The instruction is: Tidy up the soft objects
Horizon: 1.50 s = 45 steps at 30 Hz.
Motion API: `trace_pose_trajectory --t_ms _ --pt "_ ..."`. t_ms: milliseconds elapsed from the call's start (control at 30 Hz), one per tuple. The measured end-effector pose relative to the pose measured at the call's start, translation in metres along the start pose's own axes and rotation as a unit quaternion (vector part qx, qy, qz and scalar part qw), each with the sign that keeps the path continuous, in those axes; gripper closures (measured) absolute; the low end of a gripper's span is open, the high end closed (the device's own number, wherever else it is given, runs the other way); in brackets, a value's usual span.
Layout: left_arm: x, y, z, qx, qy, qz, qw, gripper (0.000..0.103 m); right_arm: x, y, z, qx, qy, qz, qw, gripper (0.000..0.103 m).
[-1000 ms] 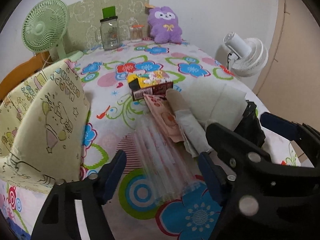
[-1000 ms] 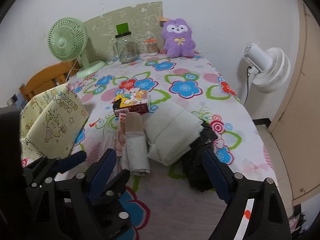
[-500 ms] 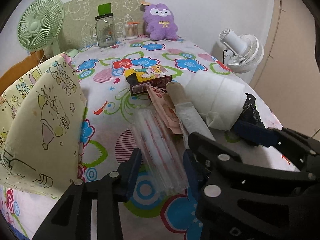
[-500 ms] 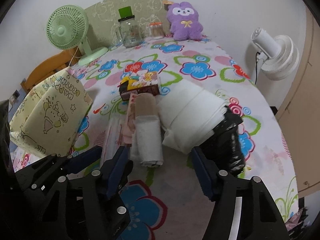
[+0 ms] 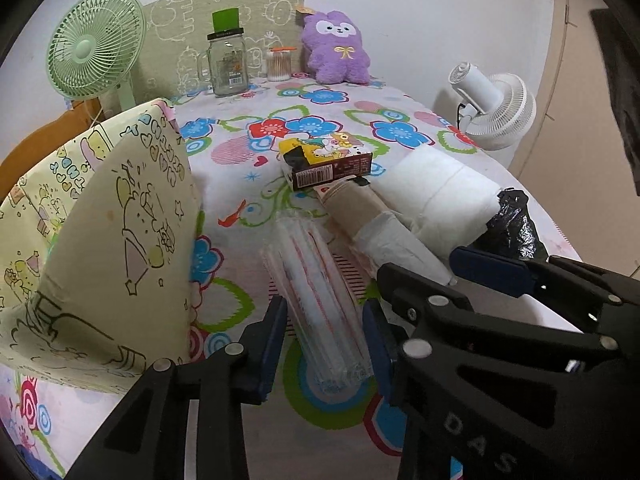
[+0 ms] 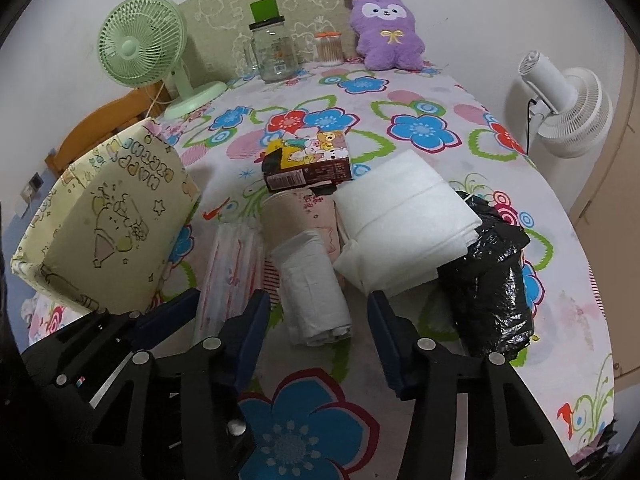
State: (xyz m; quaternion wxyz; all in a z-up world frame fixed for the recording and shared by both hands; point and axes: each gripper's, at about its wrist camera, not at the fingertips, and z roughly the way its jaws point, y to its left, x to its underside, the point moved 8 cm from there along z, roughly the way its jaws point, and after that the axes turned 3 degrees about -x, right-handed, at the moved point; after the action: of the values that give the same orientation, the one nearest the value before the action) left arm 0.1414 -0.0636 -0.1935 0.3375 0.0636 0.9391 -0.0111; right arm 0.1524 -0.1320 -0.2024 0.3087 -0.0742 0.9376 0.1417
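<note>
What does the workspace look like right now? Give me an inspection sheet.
Surface: floral tablecloth, crowded at the near half.
Job's things: clear pack, white roll, folded cloth, black bag, all lying side by side.
Clutter: box, jar, plush, yellow bag.
Grippers: left gripper astride the clear pack, contact unclear; right gripper open before the white roll.
Cables: one at the white fan.
Surroundings: green fan, wall.

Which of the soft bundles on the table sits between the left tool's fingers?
The clear pack with red stripes, leftmost of the row. The white bag roll, folded white cloth and black bag lie farther right.
</note>
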Motion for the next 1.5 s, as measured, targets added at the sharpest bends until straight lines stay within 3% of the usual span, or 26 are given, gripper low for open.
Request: trace_pose_trajectory --t_ms 133,200,300,633,767,1000,1100,1233,1400,1500 --pt "0.0 0.0 -0.001 0.0 -0.001 0.003 1.0 0.063 0.001 -0.002 0.005 -0.004 0.008 0.012 1.0 0.058" --pt "0.001 -0.001 0.0 -0.001 -0.001 0.005 1.0 0.063 0.003 -0.001 0.007 -0.009 0.012 0.015 1.0 0.069" --pt "0.001 -0.002 -0.001 0.001 -0.002 0.007 1.0 0.065 0.003 0.001 0.007 -0.016 0.014 0.017 1.0 0.073" --pt "0.001 -0.005 -0.011 0.017 -0.008 0.001 0.9998 0.07 0.002 0.003 -0.005 -0.013 0.001 0.013 1.0 0.075" --pt "-0.001 -0.007 -0.016 0.016 -0.012 0.0 0.9998 0.081 0.001 0.002 -0.012 -0.009 -0.008 0.012 1.0 0.075" --pt "0.002 -0.006 -0.014 0.007 -0.007 -0.006 0.9999 0.08 0.004 0.0 -0.016 -0.007 -0.009 0.014 1.0 0.075" --pt "0.003 -0.008 -0.013 0.01 -0.005 -0.007 0.9999 0.069 0.006 -0.001 -0.017 -0.009 -0.01 0.014 1.0 0.076" --pt "0.005 -0.009 -0.007 0.006 0.002 -0.008 0.9999 0.064 0.009 -0.004 -0.015 -0.009 -0.006 0.018 1.0 0.076" --pt "0.005 -0.01 -0.003 -0.004 0.003 -0.001 1.0 0.064 0.012 -0.009 -0.01 -0.01 0.001 0.027 1.0 0.076" --pt "0.005 -0.009 -0.003 -0.008 0.004 0.005 1.0 0.073 0.011 -0.009 -0.009 -0.011 0.001 0.028 1.0 0.076"
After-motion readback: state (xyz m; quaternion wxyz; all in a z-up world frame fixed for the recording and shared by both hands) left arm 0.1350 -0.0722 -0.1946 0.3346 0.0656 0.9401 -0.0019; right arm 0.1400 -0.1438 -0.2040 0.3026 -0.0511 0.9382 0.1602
